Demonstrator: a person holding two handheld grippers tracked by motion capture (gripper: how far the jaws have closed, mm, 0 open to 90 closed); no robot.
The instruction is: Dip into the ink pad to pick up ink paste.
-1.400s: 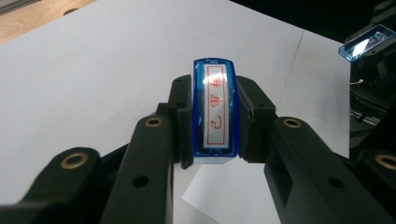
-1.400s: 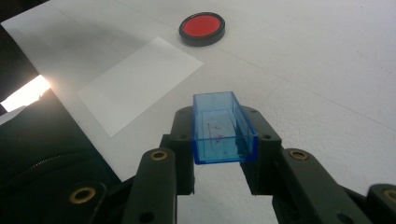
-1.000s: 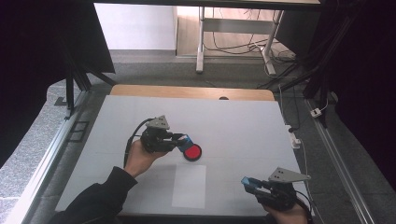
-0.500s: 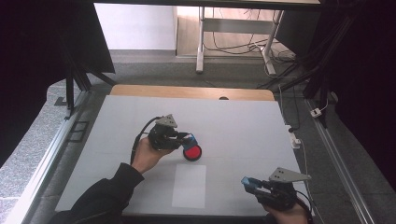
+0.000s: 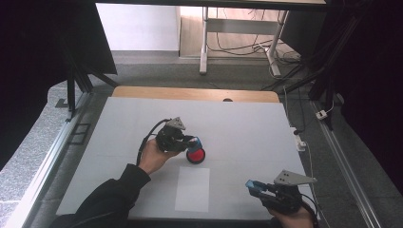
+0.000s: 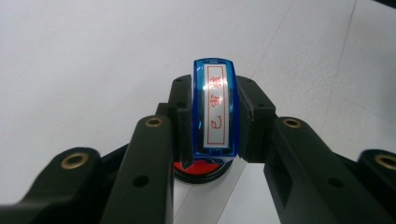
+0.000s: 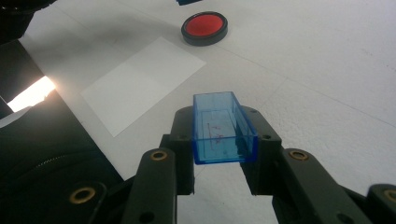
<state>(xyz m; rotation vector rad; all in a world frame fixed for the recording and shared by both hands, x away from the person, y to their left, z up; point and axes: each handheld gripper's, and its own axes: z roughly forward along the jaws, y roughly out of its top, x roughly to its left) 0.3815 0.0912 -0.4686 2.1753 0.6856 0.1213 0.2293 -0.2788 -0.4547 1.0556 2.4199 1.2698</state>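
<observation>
Blue translucent plastic was seen nearest the camera in the high view: an empty stamp cap (image 5: 253, 185) was pinched between the jaws of the right gripper (image 5: 259, 187), which was held low at the near right edge of the white table (image 5: 247, 123). In the right gripper view the cap (image 7: 222, 127) was clamped by its long sides, its open mouth turned upward, and faint red marks were visible through its floor. A sheet of white paper (image 5: 192, 188) was laid flat just to the left of that gripper, near the front edge, and was touched by neither tool.

Beyond the paper, toward the middle of the table, a round red ink pad (image 5: 195, 155) in a black case was found, lid off. The left gripper (image 5: 192, 142) was held directly over it, with its jaws closed on a blue stamp (image 5: 195, 142). In the left gripper view the stamp (image 6: 216, 108) was gripped by its two broad sides, its labelled top, with red characters in a red frame, turned toward the camera, and the red pad (image 6: 201, 167) was partly hidden below it. Whether the stamp's face was pressed against the ink could not be told.

At the far edge of the table a strip of bare wood (image 5: 190, 93) was exposed.
</observation>
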